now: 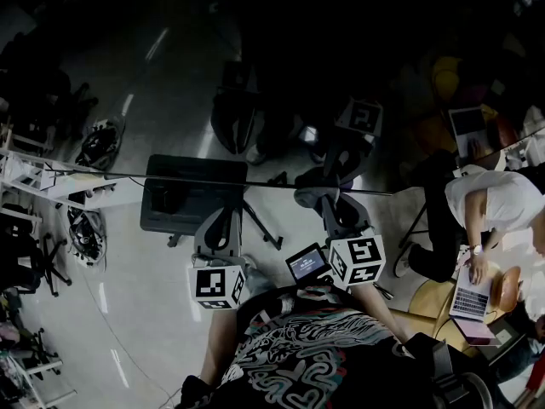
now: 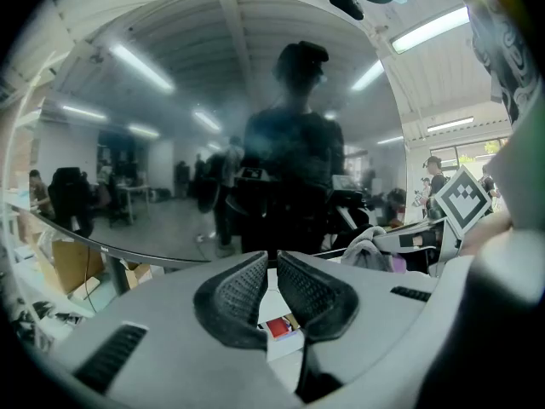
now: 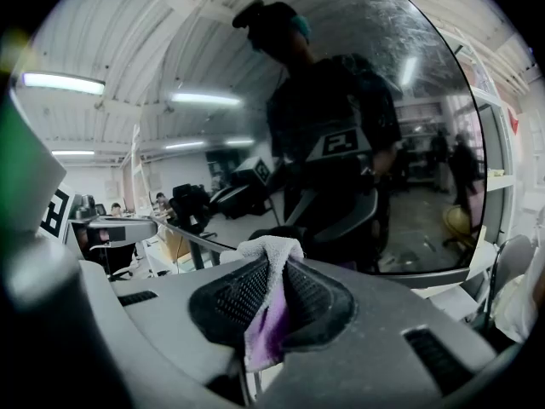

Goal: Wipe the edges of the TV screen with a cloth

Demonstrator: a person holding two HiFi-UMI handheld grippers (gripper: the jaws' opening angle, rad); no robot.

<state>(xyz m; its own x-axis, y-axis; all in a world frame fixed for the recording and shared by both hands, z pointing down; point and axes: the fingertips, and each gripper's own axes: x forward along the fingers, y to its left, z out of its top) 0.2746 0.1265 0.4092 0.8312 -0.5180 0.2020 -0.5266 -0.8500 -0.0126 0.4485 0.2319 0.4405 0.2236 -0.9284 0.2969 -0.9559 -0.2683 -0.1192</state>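
The TV screen is dark and glossy and fills the upper half of the head view. Its edge runs as a thin line across the middle of the frame. In the glass I see my own dim figure and both claws mirrored. Below that line a pale floor shows, with a dark chair at centre left. At the right edge a person bends over a laptop. The gripper views show a ribbed ceiling with strip lights bright in the upper corners.

My left claw points at the lower edge of the screen. Its jaws stand almost together with only a narrow slit between the pads, and nothing is in it.

My right claw is clamped on the cloth. A white fold pokes out above the fingertips and a purple part hangs down between the pads at lower centre. The cloth's top sits just below the screen's lower edge in that view. I cannot tell whether it touches the glass.
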